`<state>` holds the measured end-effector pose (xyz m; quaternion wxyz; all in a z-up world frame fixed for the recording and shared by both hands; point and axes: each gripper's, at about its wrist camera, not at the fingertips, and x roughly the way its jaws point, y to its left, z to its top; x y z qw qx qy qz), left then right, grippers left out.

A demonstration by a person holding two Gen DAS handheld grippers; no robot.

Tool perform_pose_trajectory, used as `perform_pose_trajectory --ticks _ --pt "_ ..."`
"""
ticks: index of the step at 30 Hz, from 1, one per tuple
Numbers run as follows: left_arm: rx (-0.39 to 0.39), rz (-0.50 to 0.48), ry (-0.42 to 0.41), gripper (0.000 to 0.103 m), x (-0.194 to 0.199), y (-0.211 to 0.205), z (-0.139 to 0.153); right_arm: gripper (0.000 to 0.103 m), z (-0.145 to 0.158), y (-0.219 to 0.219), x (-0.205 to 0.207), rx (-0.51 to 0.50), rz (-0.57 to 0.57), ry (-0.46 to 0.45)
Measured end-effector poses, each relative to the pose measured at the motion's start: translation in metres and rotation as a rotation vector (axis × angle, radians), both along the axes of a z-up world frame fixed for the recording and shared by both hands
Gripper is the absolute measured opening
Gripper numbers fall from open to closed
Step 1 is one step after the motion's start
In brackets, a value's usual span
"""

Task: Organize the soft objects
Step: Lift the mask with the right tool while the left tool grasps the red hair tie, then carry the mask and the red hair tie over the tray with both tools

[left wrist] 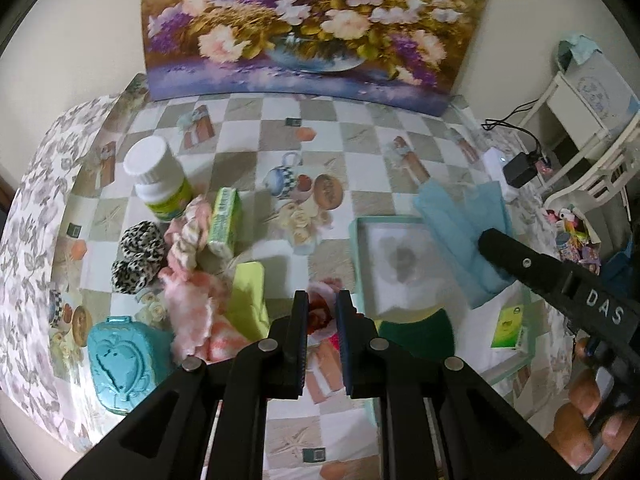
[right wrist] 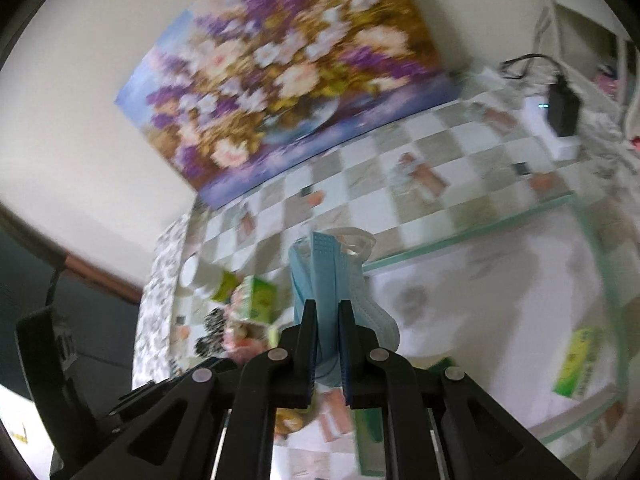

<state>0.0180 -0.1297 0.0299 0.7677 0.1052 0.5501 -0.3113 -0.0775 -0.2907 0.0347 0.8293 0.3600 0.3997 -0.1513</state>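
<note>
My right gripper [right wrist: 325,308] is shut on a light blue face mask [right wrist: 326,272] and holds it in the air above the white tray [right wrist: 472,236]. The mask [left wrist: 460,220] hangs over the tray's [left wrist: 362,264] far right side in the left wrist view. My left gripper [left wrist: 322,300] is narrowly open and empty above the table. Left of it lie a pink fluffy cloth [left wrist: 192,312], a pink-and-cream scrunchie [left wrist: 186,236], a leopard-print scrunchie [left wrist: 138,256] and a yellow-green cloth [left wrist: 250,296]. A green soft item [left wrist: 418,334] lies in the tray's near corner.
A white bottle [left wrist: 160,180], a green box [left wrist: 225,222] and a teal plastic case [left wrist: 120,364] stand at the left. A small green packet [left wrist: 508,326] lies in the tray. A flower painting [left wrist: 316,24] leans on the back wall. A charger [left wrist: 520,168] sits at the right.
</note>
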Motion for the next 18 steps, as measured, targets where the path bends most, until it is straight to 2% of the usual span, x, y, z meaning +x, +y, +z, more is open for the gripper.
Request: perform_pose_trajectory --ticks 9,18 --pt "-0.024 -0.045 0.005 0.014 -0.016 -0.029 -0.007 0.01 -0.019 -0.062 -0.05 -0.025 -0.214 0.102" --pt "-0.044 -0.106 0.003 0.014 -0.032 -0.065 -0.024 0.01 -0.034 -0.102 -0.089 0.008 -0.354 0.129"
